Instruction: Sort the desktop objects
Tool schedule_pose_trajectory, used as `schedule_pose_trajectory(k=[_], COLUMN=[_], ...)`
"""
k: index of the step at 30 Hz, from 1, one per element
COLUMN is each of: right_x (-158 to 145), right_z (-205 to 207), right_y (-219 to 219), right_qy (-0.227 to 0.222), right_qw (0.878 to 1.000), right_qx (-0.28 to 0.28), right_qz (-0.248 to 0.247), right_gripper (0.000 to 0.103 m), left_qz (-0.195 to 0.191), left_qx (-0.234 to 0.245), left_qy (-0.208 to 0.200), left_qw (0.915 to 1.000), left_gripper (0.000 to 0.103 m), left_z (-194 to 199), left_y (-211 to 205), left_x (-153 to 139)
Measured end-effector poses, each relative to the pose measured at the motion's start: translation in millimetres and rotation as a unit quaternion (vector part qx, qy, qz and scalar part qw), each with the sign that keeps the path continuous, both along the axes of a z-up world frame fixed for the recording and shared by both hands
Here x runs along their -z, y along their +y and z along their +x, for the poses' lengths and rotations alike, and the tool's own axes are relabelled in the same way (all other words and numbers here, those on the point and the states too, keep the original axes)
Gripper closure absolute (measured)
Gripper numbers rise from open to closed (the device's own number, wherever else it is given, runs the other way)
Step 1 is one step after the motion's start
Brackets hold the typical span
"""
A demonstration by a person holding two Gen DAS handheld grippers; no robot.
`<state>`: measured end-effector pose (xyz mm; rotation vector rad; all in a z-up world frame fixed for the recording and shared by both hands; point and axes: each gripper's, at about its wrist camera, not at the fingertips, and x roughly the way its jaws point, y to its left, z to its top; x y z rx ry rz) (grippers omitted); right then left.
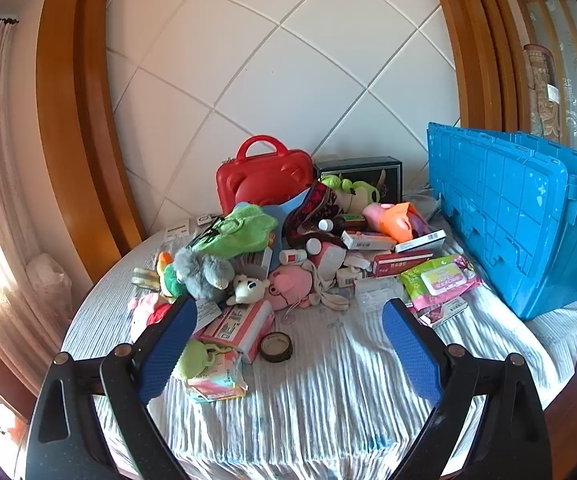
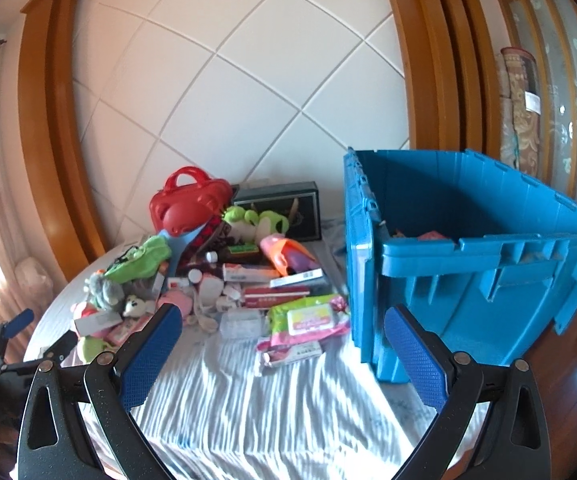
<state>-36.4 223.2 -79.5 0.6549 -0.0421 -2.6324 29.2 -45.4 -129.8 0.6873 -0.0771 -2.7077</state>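
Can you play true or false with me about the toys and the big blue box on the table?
1. The blue box stands open on the right side of the table. True.
2. The left gripper squeezes the grey plush toy. False: its fingers are spread wide and hold nothing.
3. The red case stands at the back of the pile, near the wall. True.
4. The pack of wet wipes lies inside the blue box. False: it lies on the cloth beside the box.
5. The right gripper is open. True.
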Motion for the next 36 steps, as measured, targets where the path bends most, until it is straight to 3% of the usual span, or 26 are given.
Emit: schedule_pose_trajectory(k=[8, 18, 26, 29, 32, 36], right_x=[15.0, 28.9, 43.9, 53.6, 63.1, 81.6], right_z=[-27.4, -73.4, -127.3, -142.7, -162.8, -193.2], right_y=[-37.8, -161.4, -266.0, -292.9, -319.8, -350.7], right_qy=[-0.022, -0.039, -0.073, -0.086, -0.101, -0.126], right_qw=[0.999, 0.995, 0.992, 0.991, 0.988, 0.983], right_qx=[-0.023, -0.084, -0.102, -0.102, -0.115, -0.134], right_qz=[0.015, 0.037, 0.019, 0.012, 0.014, 0.017], right_gripper=[0.0, 0.0, 0.0, 0.0, 0.0, 0.0], left_qz=[-0.007, 0.002, -0.012, -0.026, -0.009, -0.016], left_qx=[-0.027, -0.058, -0.029, -0.011, 0.015, 0.033], left_qy=[-0.015, -0.02, -0.025, -0.032, -0.036, -0.044], left_qw=[0.9995, 0.9981, 0.9992, 0.9991, 0.9992, 0.9984], left_gripper=[0.008, 0.008, 0.008, 0.008, 0.008, 0.008], left_z=[-15.7, -56.7, -113.6, -137.7, -161.0, -192.0], left_y=[-33.1, -133.2, -214.4, -234.8, -254.5, -271.3], left_x=[13.1, 21.1, 14.6, 13.4, 15.0, 21.2])
